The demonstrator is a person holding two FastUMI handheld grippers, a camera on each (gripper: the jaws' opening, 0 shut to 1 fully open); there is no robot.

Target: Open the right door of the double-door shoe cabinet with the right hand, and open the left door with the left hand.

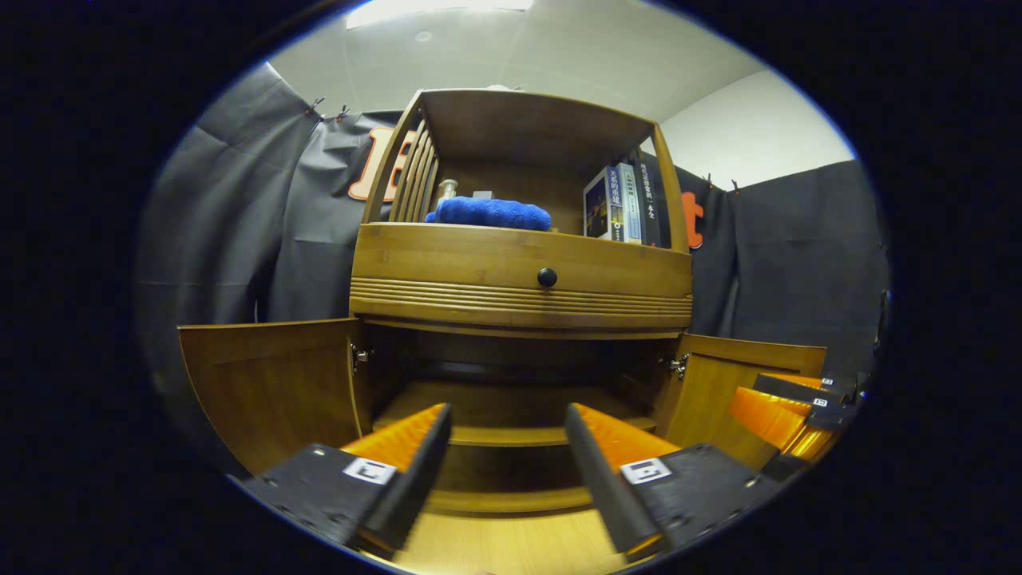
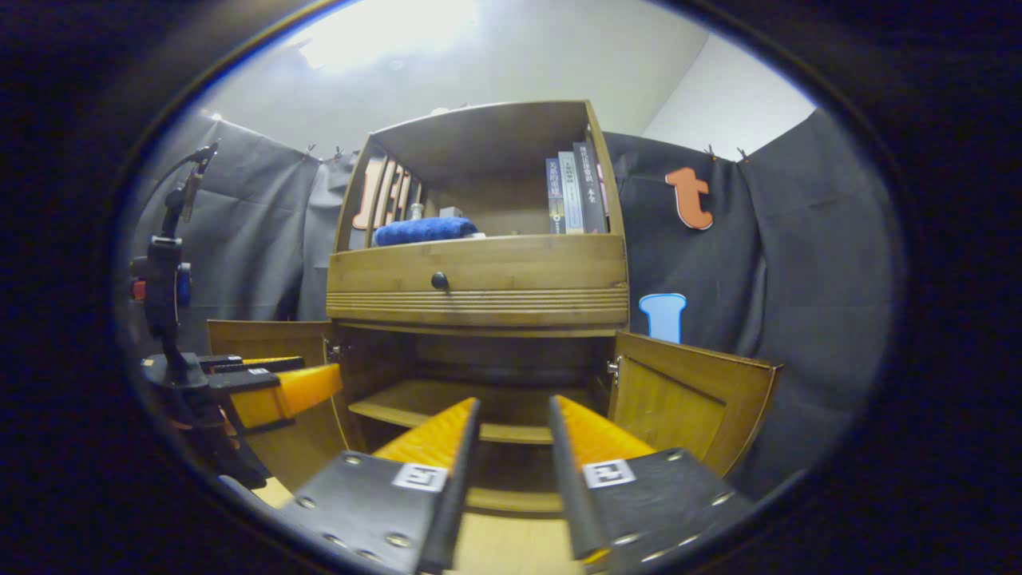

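Cabinet doors (image 1: 263,383) open; both tools (image 1: 507,447) parted.

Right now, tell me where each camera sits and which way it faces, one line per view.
Left gripper view: rides the left gripper, low, facing the open cabinet; own jaws apart, right gripper off right.
Right gripper view: rides the right gripper, low, facing the same cabinet slightly from the right; own jaws apart, left gripper off left.
Shared: cabinet, both open doors, blue towel, books.
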